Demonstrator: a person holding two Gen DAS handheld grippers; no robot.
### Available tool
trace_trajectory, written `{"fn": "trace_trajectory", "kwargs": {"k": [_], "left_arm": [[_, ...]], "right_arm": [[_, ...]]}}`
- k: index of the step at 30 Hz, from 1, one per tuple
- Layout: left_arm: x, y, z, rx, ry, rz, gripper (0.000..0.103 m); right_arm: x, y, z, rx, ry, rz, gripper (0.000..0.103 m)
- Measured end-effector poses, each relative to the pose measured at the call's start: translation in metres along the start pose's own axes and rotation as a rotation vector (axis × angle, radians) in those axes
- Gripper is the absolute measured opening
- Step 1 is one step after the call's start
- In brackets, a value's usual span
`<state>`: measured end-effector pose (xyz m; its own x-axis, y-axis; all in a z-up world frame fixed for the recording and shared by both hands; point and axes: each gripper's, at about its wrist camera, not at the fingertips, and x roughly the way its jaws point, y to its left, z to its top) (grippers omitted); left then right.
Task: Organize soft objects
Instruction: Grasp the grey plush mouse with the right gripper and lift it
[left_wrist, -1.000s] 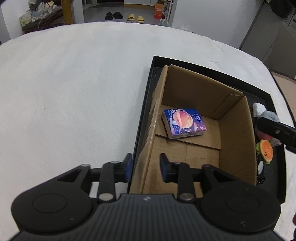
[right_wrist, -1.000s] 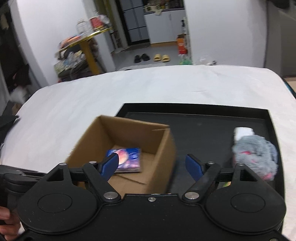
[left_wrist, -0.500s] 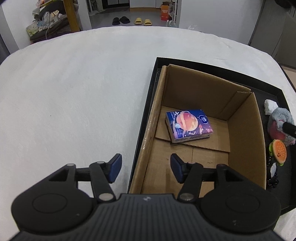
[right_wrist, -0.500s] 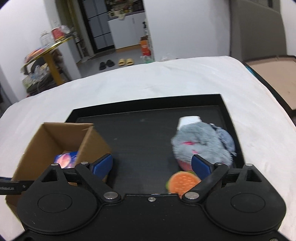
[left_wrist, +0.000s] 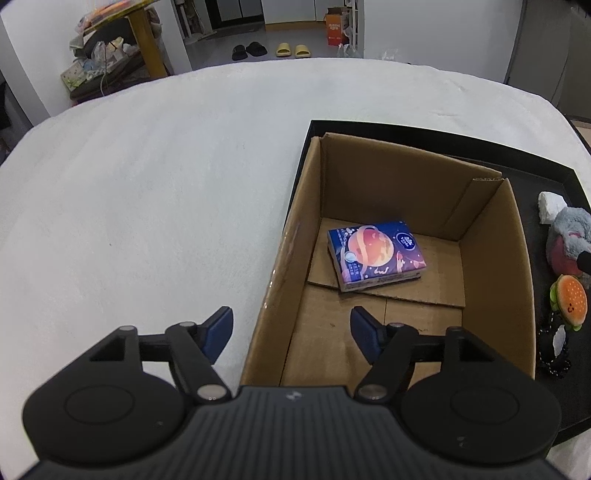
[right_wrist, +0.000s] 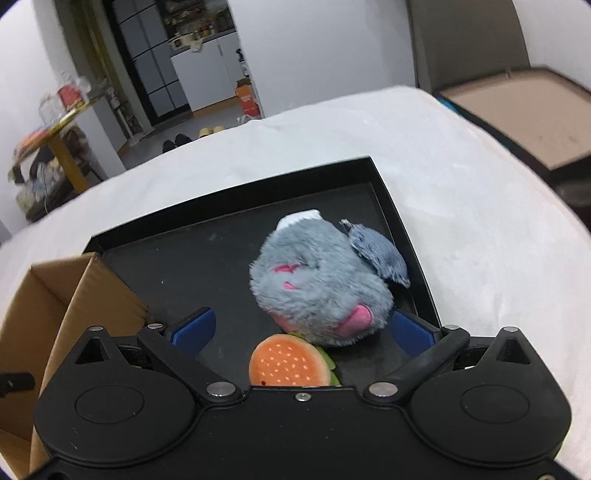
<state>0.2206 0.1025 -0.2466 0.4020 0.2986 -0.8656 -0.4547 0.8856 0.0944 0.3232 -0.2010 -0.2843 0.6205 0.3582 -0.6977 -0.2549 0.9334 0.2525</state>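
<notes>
Since a second ago, your right gripper (right_wrist: 301, 328) has swung away from the cardboard box (left_wrist: 491, 295) and dropped toward the grey plush toy (right_wrist: 321, 280), and its fingers (right_wrist: 194, 326) have just been opening; they now stand wide apart, with the near end of the plush and the burger-shaped plush (right_wrist: 290, 363) lying between them, and neither pad presses on either. Your left gripper (left_wrist: 291, 328) has just been opening as well: its fingers (left_wrist: 219, 326) now stand apart, straddling the box's near left wall without gripping it, where a second ago they sat close on that wall. Inside the box, a blue tissue pack (left_wrist: 376, 254) printed with a planet lies flat on the floor flaps. The box stands at the left end of the black tray (right_wrist: 229, 258), and both plush items lie on the tray to the right of the box. The tray rests on a bench covered in white cloth (left_wrist: 166, 184).
</notes>
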Motion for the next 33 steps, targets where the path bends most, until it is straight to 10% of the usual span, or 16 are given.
{"fn": "trace_trajectory", "kwargs": {"k": [23, 27, 33], "left_arm": [[0.002, -0.009, -0.001, 0.026, -0.010, 0.050, 0.072], [0.001, -0.007, -0.002, 0.022, -0.012, 0.045, 0.072], [0.003, -0.006, -0.004, 0.022, -0.009, 0.046, 0.072]], "right_arm": [[0.032, -0.048, 0.005, 0.282, -0.026, 0.107, 0.090], [0.033, -0.038, 0.007, 0.238, -0.015, 0.096, 0.066], [0.022, -0.038, 0.006, 0.231, -0.014, 0.122, 0.056]]}}
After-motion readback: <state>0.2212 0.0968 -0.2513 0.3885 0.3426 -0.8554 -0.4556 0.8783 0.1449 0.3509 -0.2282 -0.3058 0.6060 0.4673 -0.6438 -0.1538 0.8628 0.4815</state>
